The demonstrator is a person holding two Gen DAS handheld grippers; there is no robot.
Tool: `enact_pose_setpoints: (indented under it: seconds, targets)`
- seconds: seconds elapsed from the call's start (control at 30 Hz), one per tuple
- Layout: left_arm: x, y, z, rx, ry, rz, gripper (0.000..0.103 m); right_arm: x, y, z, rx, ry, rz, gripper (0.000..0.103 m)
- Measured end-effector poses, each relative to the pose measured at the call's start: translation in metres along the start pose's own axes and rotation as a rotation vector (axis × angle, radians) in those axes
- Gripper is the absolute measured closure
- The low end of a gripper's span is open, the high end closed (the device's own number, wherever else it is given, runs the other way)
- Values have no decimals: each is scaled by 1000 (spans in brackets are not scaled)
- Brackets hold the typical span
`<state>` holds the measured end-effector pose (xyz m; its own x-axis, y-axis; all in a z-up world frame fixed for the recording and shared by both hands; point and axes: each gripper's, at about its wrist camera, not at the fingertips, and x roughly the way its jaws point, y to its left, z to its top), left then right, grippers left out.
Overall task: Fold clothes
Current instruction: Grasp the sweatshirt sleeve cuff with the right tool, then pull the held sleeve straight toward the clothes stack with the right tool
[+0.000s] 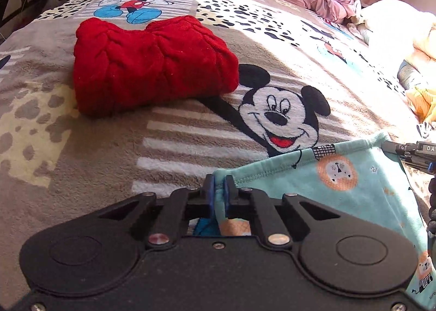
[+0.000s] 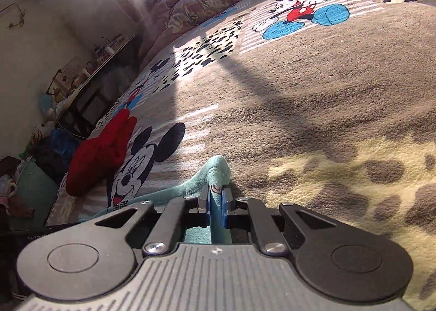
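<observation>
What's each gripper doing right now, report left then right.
Left gripper: shut on a corner of the teal printed garment.
Right gripper: shut on another corner of the same teal printed garment.

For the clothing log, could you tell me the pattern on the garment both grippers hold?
Light teal garment printed with orange lion-face circles; clearest in the left wrist view.

Light: strong daylight, blown out at upper left of the right wrist view.
Shadows: long dark bands across the blanket (image 2: 299, 98).
Distortion: fisheye bending at edges.
Focus: sharp, far corners soft.
</observation>
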<state>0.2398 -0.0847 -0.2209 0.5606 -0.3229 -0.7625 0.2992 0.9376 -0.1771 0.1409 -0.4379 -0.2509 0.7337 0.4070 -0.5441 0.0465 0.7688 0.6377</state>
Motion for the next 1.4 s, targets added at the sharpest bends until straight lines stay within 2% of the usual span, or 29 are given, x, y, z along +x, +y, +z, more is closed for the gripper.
enact_pose_setpoints:
  seconds: [0.03, 0.07, 0.13, 0.2, 0.27, 0.33, 0.43, 0.47, 0.53, 0.57, 0.6, 0.63, 0.7, 0.73, 0.8, 0.93, 1.03, 1.13, 1.27, 1.4]
  targets:
    - [3, 1, -2, 21, 5, 13, 98, 2, -6, -1, 24, -3, -9, 93]
    - [5, 2, -4, 34, 6, 22, 96, 6, -8, -4, 1, 10, -35, 97]
    - [4, 2, -6, 37, -4, 31, 92, 9, -8, -7, -25, 4, -46, 96]
    - [-2, 4, -2, 31, -43, 55, 85, 4, -6, -3, -15, -20, -50, 88]
    - [-16, 9, 3, 5, -103, 73, 85, -6, 2, -1, -61, -67, -102, 76]
    - [-25, 7, 4, 17, -123, 22, 85, -16, 12, 0, -114, -111, -134, 75]
    - [-34, -2, 2, 66, -124, -98, 85, -28, 35, -3, -247, -156, -104, 75]
    - [-31, -6, 0, 86, -106, -109, 85, -29, 43, -4, -292, -155, -87, 75]
    - [-12, -17, -9, 136, -15, -46, 85, -17, 50, -4, -316, -96, -68, 76]
    - [-2, -22, -14, 161, 30, -15, 84, -2, 46, -5, -296, -34, -93, 77]
    - [4, -27, -18, 192, 44, 12, 83, 12, 41, -6, -277, 28, -120, 76]
    - [2, -33, -20, 226, 29, 27, 83, 22, 36, -9, -266, 73, -147, 80]
    - [-7, -42, -15, 256, 30, 34, 81, 15, 37, -8, -257, 49, -150, 85]
    - [-15, -45, -12, 259, 12, 25, 78, 10, 38, -7, -253, 35, -148, 84]
    - [-30, -51, -8, 274, -11, 19, 76, -18, 42, -7, -252, -11, -119, 82]
    - [-64, -77, -16, 384, -18, 30, 73, -89, 40, -15, -252, -95, -72, 71]
    - [-92, -102, -25, 502, -30, 52, 56, -148, 27, -34, -227, -154, -48, 64]
    - [-125, -126, -30, 581, -68, 68, 56, -208, 1, -66, -163, -217, -44, 58]
    - [-167, -163, -46, 665, -124, 65, 56, -263, -50, -116, 10, -315, -77, 57]
    - [-189, -199, -68, 715, -161, 64, 56, -292, -109, -163, 254, -406, -91, 55]
